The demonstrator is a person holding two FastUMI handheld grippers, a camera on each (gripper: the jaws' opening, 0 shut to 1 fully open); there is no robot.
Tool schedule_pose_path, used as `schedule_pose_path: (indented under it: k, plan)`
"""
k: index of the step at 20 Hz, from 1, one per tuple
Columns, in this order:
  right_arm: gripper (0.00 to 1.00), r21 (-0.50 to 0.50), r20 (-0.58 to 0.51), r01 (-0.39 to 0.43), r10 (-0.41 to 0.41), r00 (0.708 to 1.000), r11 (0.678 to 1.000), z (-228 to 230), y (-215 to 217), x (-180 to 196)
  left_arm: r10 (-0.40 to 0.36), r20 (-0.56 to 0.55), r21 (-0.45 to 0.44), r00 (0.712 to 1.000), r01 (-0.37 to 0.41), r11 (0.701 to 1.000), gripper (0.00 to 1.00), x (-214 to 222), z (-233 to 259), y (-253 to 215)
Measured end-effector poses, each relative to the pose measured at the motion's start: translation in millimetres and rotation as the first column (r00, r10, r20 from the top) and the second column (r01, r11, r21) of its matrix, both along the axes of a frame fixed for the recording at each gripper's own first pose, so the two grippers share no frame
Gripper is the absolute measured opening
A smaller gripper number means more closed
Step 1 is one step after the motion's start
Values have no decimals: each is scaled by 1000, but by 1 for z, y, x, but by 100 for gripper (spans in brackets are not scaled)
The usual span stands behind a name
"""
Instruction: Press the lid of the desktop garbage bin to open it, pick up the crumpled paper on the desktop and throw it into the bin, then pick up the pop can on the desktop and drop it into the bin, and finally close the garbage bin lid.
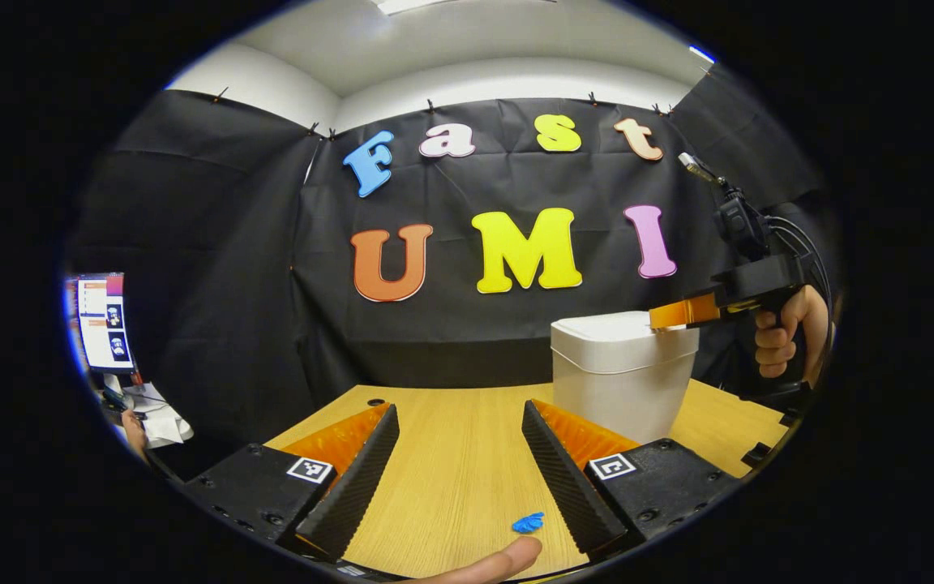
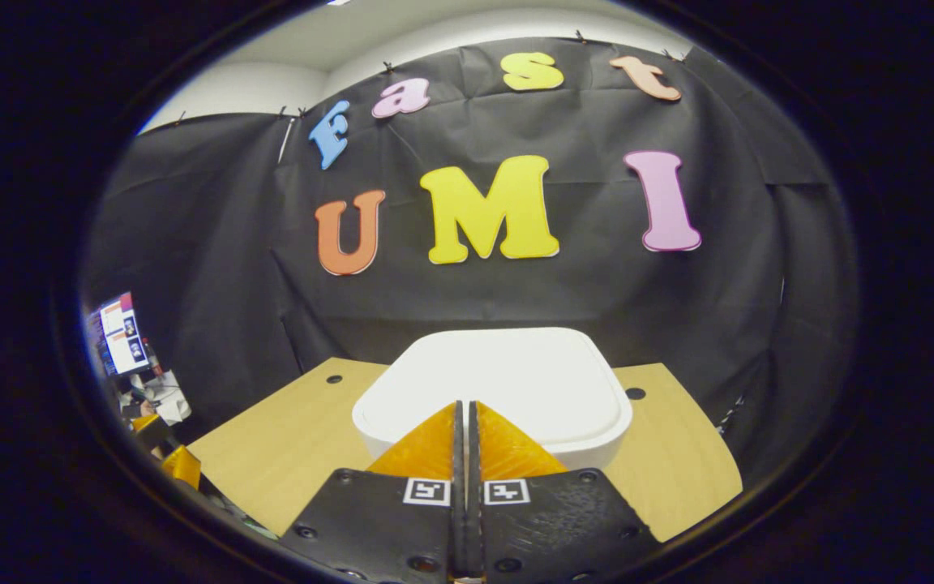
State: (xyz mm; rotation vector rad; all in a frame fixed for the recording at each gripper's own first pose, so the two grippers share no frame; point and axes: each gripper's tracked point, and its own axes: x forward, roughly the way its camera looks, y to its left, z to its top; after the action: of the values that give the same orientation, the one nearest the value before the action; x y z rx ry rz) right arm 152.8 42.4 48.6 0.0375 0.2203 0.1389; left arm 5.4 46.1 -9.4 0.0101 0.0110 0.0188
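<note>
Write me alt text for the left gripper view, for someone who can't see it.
The right gripper, held in a hand, rests its closed fingers on the shut lid of a white garbage bin standing on a wooden table. Nearer the camera, the left gripper hangs open over the table, near a small blue scrap.

A white, smooth plastic garbage bin (image 1: 621,377) with a plain white lid (image 2: 499,381) is standing on a light, yellowish wooden tabletop (image 1: 459,454) that is showing a fine straight grain and small dark round holes near its far edge. A small bright blue scrap (image 1: 529,523) is lying on the near part of that tabletop. The body of the left gripper (image 1: 459,462) is showing matte black with small black-and-white square markers, and the body of the right gripper (image 2: 464,422) is wearing the same black with the same paired markers. Far left, a screen (image 1: 102,320) is glowing white with blue and red patches.
</note>
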Motion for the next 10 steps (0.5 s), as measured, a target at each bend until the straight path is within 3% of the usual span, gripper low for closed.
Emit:
schedule_pose_path:
  k: [3, 5, 10]
  plan:
    - [1, 5, 5, -5, 5, 1000, 1000, -2, -1, 0, -9, 5, 3, 1000, 9, 1000, 99, -2, 2, -5]
    - [1, 93, 37, -15, 12, 999, 996, 15, -4, -5, -13, 12, 9, 1000, 13, 1000, 99, -4, 4, -5]
    - [0, 72, 113, 15, -23, 993, 997, 23, -11, -15, -17, 5, 10, 1000, 17, 1000, 99, -2, 1, -7]
